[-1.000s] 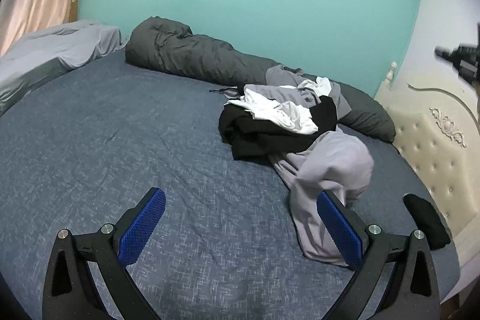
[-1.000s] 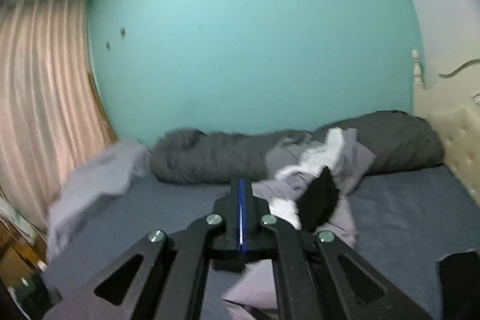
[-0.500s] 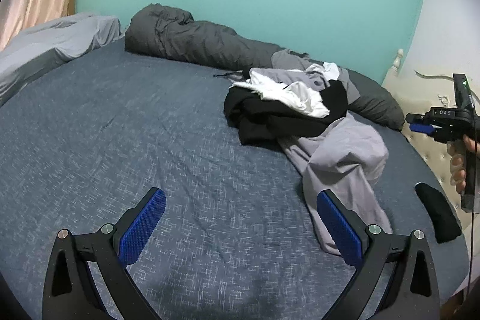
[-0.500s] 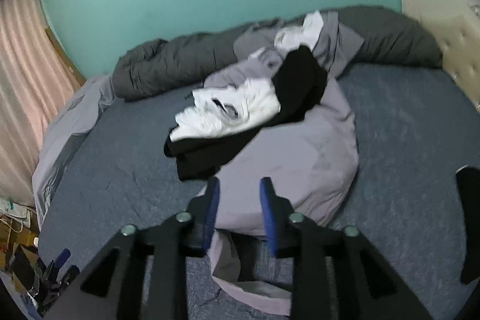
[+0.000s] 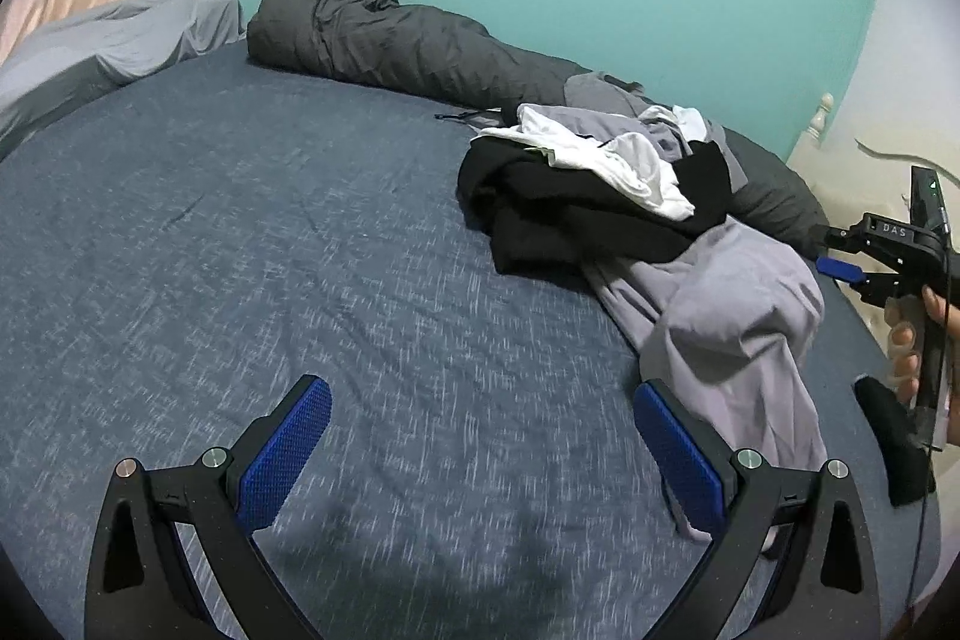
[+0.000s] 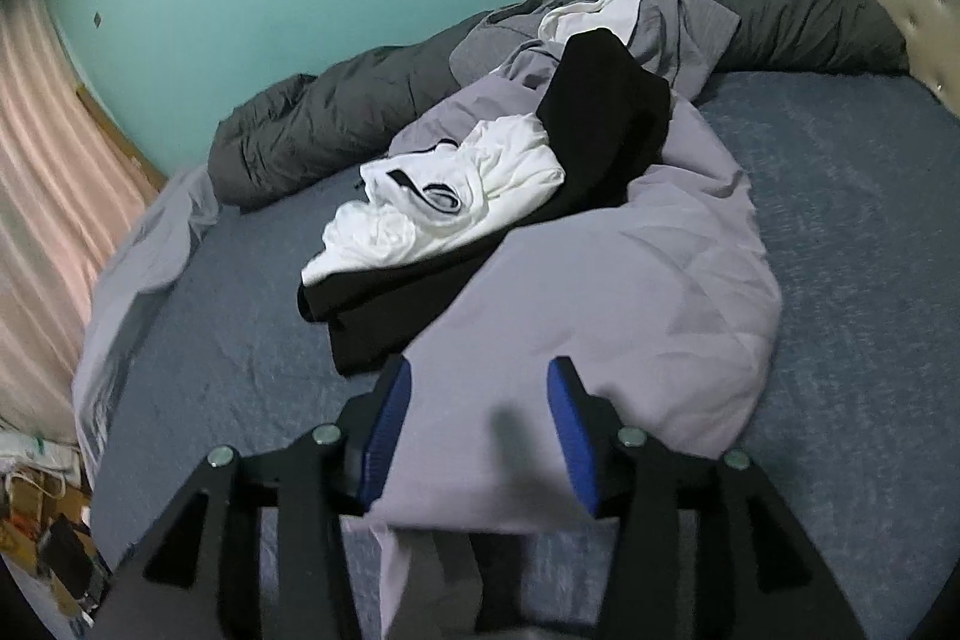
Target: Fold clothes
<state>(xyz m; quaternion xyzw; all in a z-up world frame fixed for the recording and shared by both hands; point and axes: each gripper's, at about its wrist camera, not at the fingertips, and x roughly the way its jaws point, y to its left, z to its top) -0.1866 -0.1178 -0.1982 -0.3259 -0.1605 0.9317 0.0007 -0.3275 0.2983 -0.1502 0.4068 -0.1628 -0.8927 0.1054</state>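
Here, lilac garment [image 6: 630,280] between opening right hand-held gripper [image 6: 480,430] pads, unpinched, left spread.

My left gripper [image 5: 482,451] has black arms, silver screws and blue dimpled pads. My right gripper [image 6: 478,427] matches it; its body reads "DAS", with a thin black cable.

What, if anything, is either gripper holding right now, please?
Nothing. The left gripper is open over the bedsheet; the right gripper is opening above the lavender garment, not pressing on it.
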